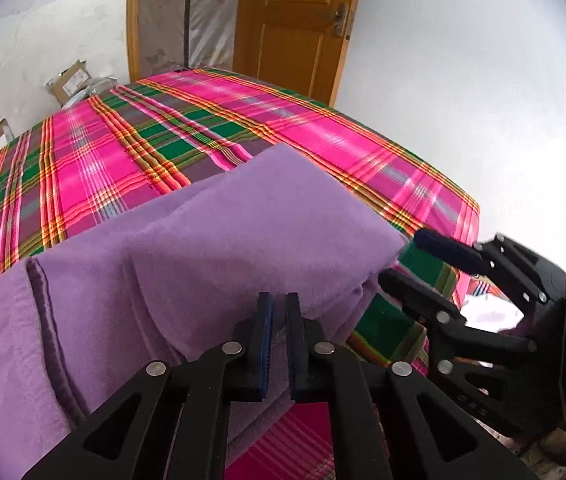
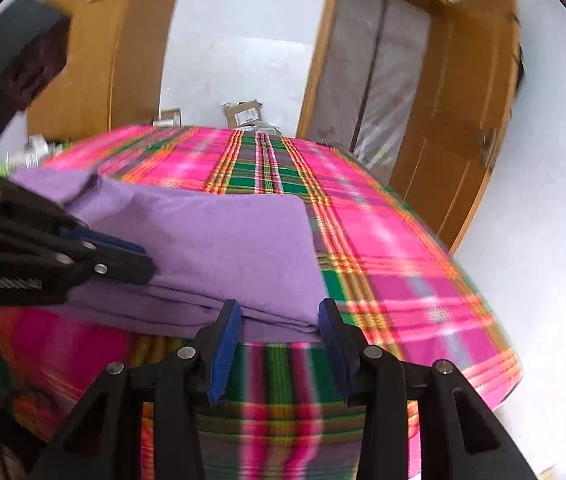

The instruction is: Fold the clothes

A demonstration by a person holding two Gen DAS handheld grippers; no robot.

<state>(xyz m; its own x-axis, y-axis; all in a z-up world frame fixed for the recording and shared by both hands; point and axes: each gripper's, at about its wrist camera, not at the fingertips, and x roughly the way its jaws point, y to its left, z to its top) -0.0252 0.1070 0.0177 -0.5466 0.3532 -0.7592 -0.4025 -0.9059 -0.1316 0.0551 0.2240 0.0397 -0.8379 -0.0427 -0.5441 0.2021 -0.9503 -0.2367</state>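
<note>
2 grippers are working at the near edge of a bed covered in a pink and green plaid sheet (image 1: 131, 148). A folded purple fleece garment (image 1: 211, 240) is lying on the sheet along that near edge, in several stacked layers, with a darker seam showing on its left part. The left gripper (image 1: 279, 344) is clenching: its blue-padded jaws are standing almost together at the garment's near edge, and a thin fold of the fleece seems to be sitting between them. The right gripper (image 2: 279, 340) is hanging released, jaws standing wide apart around the near right corner of the folded stack without pressing on it. Beyond the far edge of the bed, a wooden door (image 1: 295, 24) is standing ajar and cardboard boxes (image 1: 71, 80) are lying by the wall.
</note>
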